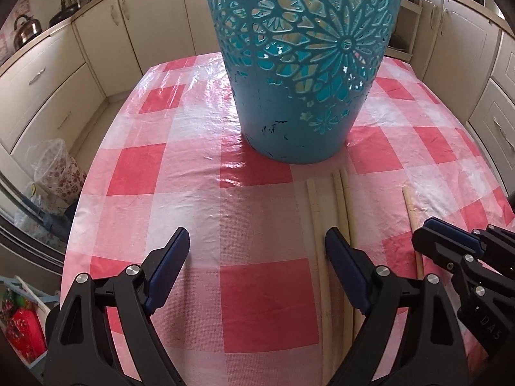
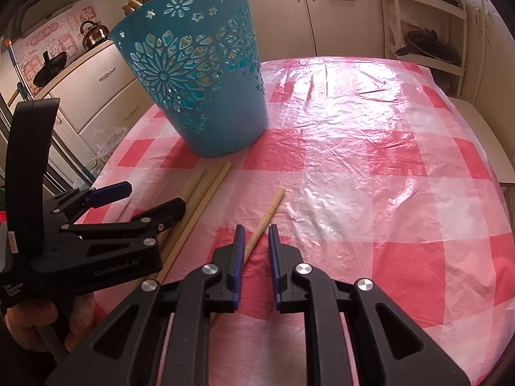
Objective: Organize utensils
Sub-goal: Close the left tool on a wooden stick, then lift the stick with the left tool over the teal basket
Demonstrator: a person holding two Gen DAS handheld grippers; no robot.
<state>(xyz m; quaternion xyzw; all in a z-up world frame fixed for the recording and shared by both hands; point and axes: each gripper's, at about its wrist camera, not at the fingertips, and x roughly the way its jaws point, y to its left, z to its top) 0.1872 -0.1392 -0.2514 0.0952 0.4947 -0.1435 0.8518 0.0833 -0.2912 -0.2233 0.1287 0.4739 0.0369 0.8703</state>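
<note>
A teal cut-out basket (image 1: 302, 64) stands upright on the pink checked table; it also shows in the right wrist view (image 2: 199, 80), with wooden sticks poking above its rim. Three wooden sticks (image 1: 341, 199) lie side by side in front of it, seen too in the right wrist view (image 2: 199, 199). A single wooden stick (image 2: 267, 218) lies apart to their right, also in the left wrist view (image 1: 410, 206). My left gripper (image 1: 257, 241) is open wide and empty, its right finger over the three sticks. My right gripper (image 2: 256, 234) is narrowly open, jaws on either side of the single stick.
The pink checked plastic cloth (image 2: 370, 160) covers the table. Cream kitchen cabinets (image 1: 96, 41) surround it. A kettle (image 1: 25, 30) sits on the left counter. A floral bin with a bag (image 1: 56, 173) stands on the floor left of the table.
</note>
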